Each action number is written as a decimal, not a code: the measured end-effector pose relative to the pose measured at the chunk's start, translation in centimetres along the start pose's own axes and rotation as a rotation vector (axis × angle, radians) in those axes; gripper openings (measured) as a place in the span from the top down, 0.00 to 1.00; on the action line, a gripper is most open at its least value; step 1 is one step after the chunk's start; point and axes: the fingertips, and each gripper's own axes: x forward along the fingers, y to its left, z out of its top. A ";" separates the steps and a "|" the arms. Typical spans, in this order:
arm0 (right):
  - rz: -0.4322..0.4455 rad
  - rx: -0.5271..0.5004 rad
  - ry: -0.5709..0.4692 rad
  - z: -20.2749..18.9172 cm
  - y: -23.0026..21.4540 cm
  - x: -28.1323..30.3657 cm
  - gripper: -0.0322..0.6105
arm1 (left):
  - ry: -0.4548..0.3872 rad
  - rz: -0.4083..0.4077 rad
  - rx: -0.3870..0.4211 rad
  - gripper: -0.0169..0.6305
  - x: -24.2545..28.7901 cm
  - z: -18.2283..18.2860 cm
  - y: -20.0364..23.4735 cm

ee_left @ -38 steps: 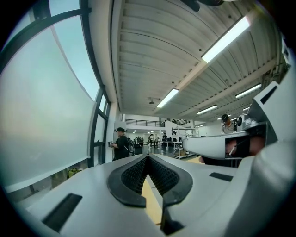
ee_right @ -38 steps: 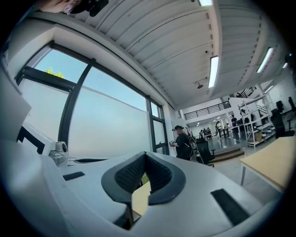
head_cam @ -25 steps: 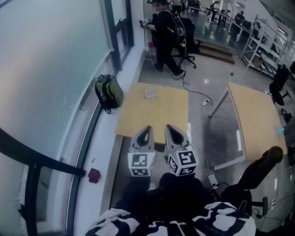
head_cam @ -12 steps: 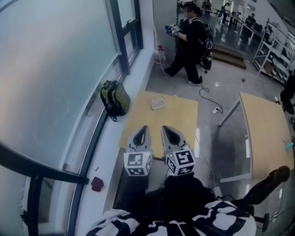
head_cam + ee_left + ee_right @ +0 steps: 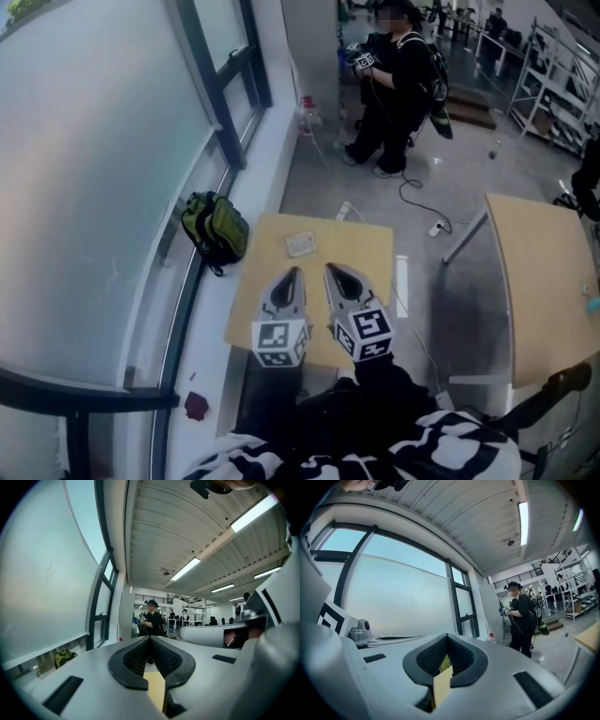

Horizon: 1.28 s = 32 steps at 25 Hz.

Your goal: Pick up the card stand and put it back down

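The card stand [image 5: 301, 245] is a small pale flat piece lying on the far part of a small wooden table [image 5: 352, 246]. Held side by side over the table's near half, both grippers point toward the stand and stay short of it. In the head view my left gripper [image 5: 292, 274] is shut and holds nothing. So is my right gripper [image 5: 334, 271] beside it. The left gripper view has its jaws [image 5: 150, 639] meeting at the tip, with only table wood below them. The right gripper view likewise has its jaws [image 5: 447, 637] closed. Neither gripper view has the stand in it.
A green backpack [image 5: 216, 230] leans at the window ledge just left of the table. A person in black [image 5: 398, 84] stands beyond, by a cable on the floor [image 5: 412, 192]. A second wooden table [image 5: 544, 272] stands at the right, with shelving [image 5: 553, 84] behind it.
The grippers have moved forward from the table's near edge to over its middle. The head view has shifted, and the person in the background has stepped to the right.
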 end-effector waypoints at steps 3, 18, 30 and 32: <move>0.012 0.030 0.049 -1.5 -1.7 1.8 0.92 | 0.041 0.014 -0.024 0.97 2.3 -1.0 0.6; -0.024 0.118 0.234 -10.0 -3.6 9.2 0.92 | 0.243 -0.079 -0.071 0.97 6.4 -11.1 6.3; -0.091 0.166 0.386 -17.2 -3.4 11.0 0.92 | 0.342 -0.159 -0.156 0.96 8.6 -17.8 9.1; -0.096 0.179 0.407 -18.5 -3.4 11.2 0.92 | 0.356 -0.162 -0.158 0.96 8.9 -19.0 9.6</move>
